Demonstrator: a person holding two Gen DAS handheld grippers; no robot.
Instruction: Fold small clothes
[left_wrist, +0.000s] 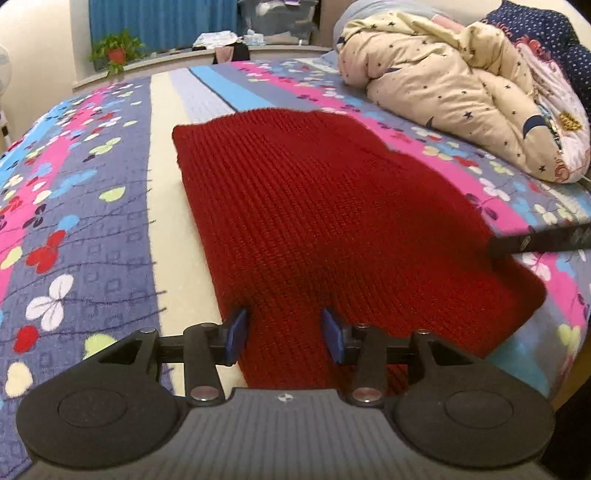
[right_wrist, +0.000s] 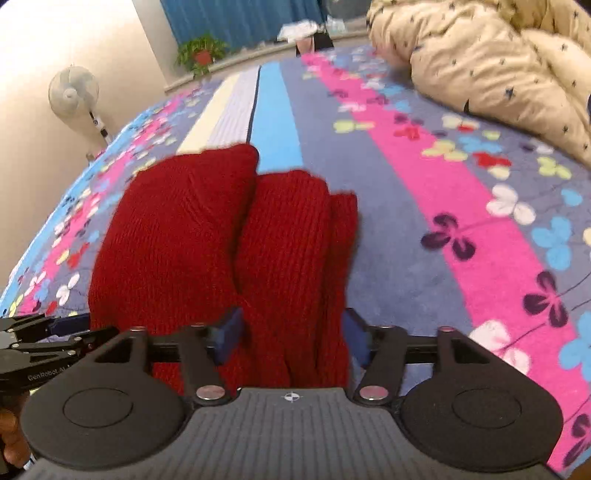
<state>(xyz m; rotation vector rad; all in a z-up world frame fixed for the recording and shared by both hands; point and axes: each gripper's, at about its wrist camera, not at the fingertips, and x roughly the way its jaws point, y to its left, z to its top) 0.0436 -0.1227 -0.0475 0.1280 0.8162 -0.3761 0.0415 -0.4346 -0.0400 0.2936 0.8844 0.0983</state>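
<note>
A dark red knitted garment lies flat on the flowered bedsheet in the left wrist view. My left gripper stands open over its near edge, blue pads apart, with the knit lying between them. In the right wrist view the same garment is bunched into thick lengthwise folds. My right gripper is open around the near end of those folds, pads wide and not squeezing. The other gripper's finger reaches the garment's right edge. The left gripper's body shows at the far left.
A crumpled cream quilt with dark stars is piled at the back right of the bed. A potted plant stands on the sill behind. A standing fan is beside the bed's left edge.
</note>
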